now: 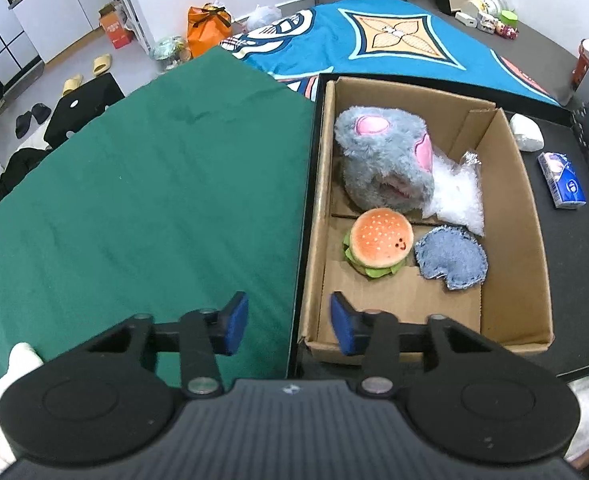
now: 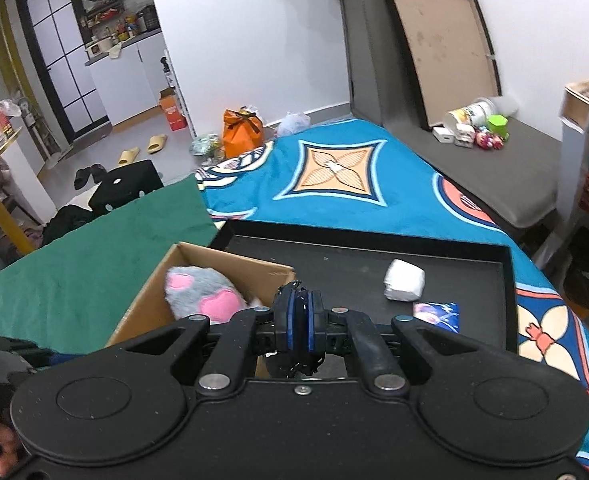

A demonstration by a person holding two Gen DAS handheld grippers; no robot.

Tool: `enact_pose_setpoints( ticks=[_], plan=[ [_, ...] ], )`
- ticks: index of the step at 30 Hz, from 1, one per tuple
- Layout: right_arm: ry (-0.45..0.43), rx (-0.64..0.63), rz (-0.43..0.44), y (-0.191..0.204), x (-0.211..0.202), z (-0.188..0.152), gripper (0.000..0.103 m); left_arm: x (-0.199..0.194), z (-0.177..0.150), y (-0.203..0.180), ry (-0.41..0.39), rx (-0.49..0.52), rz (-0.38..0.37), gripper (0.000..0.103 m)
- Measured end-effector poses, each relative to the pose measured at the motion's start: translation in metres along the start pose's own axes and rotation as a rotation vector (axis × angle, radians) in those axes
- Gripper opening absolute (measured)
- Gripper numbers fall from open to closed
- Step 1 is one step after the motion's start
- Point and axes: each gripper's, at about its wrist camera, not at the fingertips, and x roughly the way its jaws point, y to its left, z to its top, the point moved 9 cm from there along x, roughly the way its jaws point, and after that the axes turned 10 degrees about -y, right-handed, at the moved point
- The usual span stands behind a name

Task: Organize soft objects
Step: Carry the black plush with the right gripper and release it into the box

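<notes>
Left wrist view: the left gripper (image 1: 290,322) is held parted and empty over the cardboard box (image 1: 530,240) rim. Inside, the plush burger (image 1: 378,242) is judged light and squashy, best pinched across its bun. The right gripper (image 2: 299,320) is shut, apparently empty.

Grey plush (image 1: 382,156), burger plush (image 1: 378,242), denim pad (image 1: 452,258), white bag (image 1: 456,196), all inside cardboard box (image 1: 522,208)

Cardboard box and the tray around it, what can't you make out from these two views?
- Right wrist view: right gripper hides most of the cardboard box.
- Right wrist view: thin dark thing between the shut jaws, unidentifiable.
- Left wrist view: grey plush hides the box floor beneath.
</notes>
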Motion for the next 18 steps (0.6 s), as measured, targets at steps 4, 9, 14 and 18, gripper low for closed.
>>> enact_pose_setpoints(
  ticks=[4,9,14,18],
  plan=[
    [0.007,-0.019,0.017,0.020,0.002,0.000,0.006,0.001,-0.003,0.002,0.010,-0.018,-0.030,0.024],
    [0.018,-0.045,0.042,0.044,0.003,-0.002,0.007,0.001,-0.005,0.001,0.008,-0.044,-0.070,0.007],
    [0.024,-0.052,0.059,0.060,0.005,-0.005,0.007,-0.003,-0.006,0.001,-0.008,-0.060,-0.097,0.007],
    [0.033,-0.049,0.080,0.072,0.007,-0.009,0.007,-0.003,-0.005,0.001,-0.007,-0.068,-0.110,0.007]
  ],
)
